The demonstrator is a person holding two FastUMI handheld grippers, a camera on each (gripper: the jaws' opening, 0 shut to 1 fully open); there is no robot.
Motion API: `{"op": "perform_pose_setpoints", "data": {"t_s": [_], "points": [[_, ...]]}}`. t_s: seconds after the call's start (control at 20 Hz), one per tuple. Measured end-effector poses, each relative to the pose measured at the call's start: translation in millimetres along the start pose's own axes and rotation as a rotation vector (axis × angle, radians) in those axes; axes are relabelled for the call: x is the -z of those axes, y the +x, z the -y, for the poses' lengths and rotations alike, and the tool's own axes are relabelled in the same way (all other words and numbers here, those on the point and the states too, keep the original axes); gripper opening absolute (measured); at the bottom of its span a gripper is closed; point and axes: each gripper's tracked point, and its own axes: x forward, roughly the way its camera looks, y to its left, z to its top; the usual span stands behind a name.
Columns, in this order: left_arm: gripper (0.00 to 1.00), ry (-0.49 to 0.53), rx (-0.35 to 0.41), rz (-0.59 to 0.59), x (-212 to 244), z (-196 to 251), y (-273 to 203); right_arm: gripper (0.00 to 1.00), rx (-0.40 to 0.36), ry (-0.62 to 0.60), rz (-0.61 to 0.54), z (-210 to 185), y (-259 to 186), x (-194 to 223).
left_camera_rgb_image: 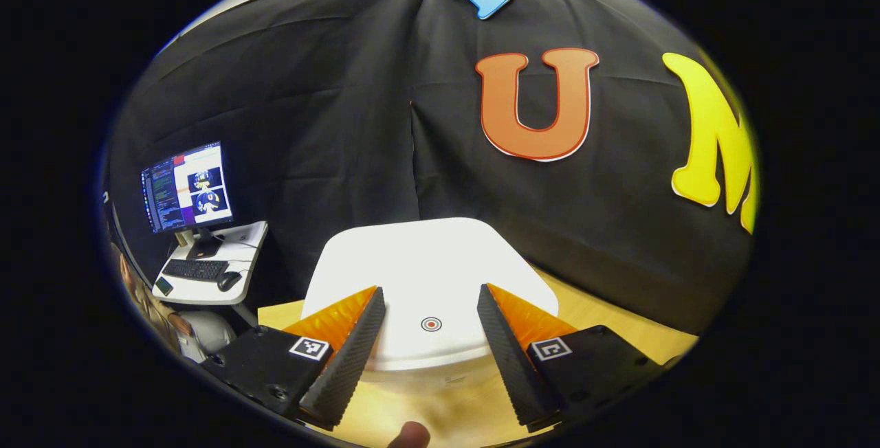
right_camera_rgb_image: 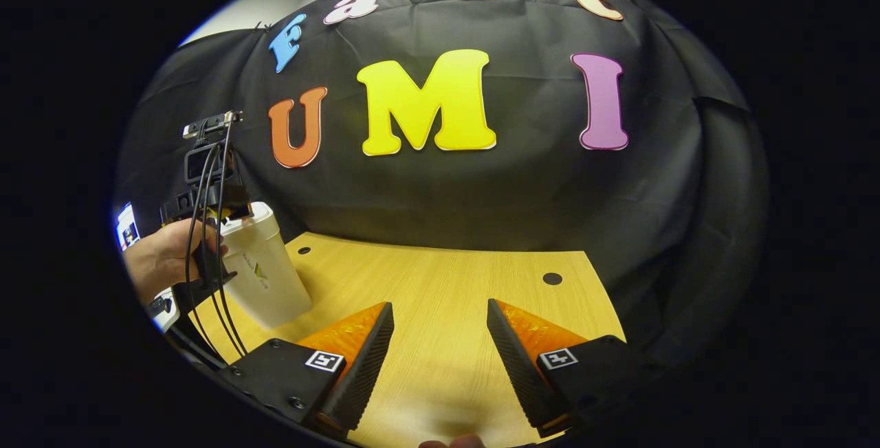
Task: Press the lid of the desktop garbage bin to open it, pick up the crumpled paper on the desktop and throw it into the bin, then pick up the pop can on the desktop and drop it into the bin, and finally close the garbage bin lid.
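The white garbage bin (left_camera_rgb_image: 430, 276) stands on the wooden desktop (left_camera_rgb_image: 605, 314) with its lid (left_camera_rgb_image: 426, 262) shut and flat; a small round target mark (left_camera_rgb_image: 431, 324) sits near the lid's front edge. In the left gripper view, the left gripper (left_camera_rgb_image: 431, 338) hangs over that front edge, fingers spread wide to either side of the mark and gripping nothing; whether they touch the lid cannot be told. In the right gripper view the bin (right_camera_rgb_image: 265, 273) is at far left, with a hand (right_camera_rgb_image: 161, 255) holding the left gripper over it. The right gripper (right_camera_rgb_image: 440, 355) is to the right of the bin, above bare desktop (right_camera_rgb_image: 440, 276), likewise spread and empty.
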Motion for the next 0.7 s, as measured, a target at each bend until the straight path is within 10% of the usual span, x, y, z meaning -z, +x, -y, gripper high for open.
{"op": "perform_pose_setpoints", "data": {"t_s": [0.4, 0.7], "points": [[0.87, 0.039, 0.067, 0.157, -5, 1, -3, 0.87, 0.01, -0.012, 0.001, -3, -3, 1], [0.85, 0.026, 0.292, 0.284, -33, 23, -27, 0.87, 0.046, -0.028, 0.064, -13, -14, -16]]}}
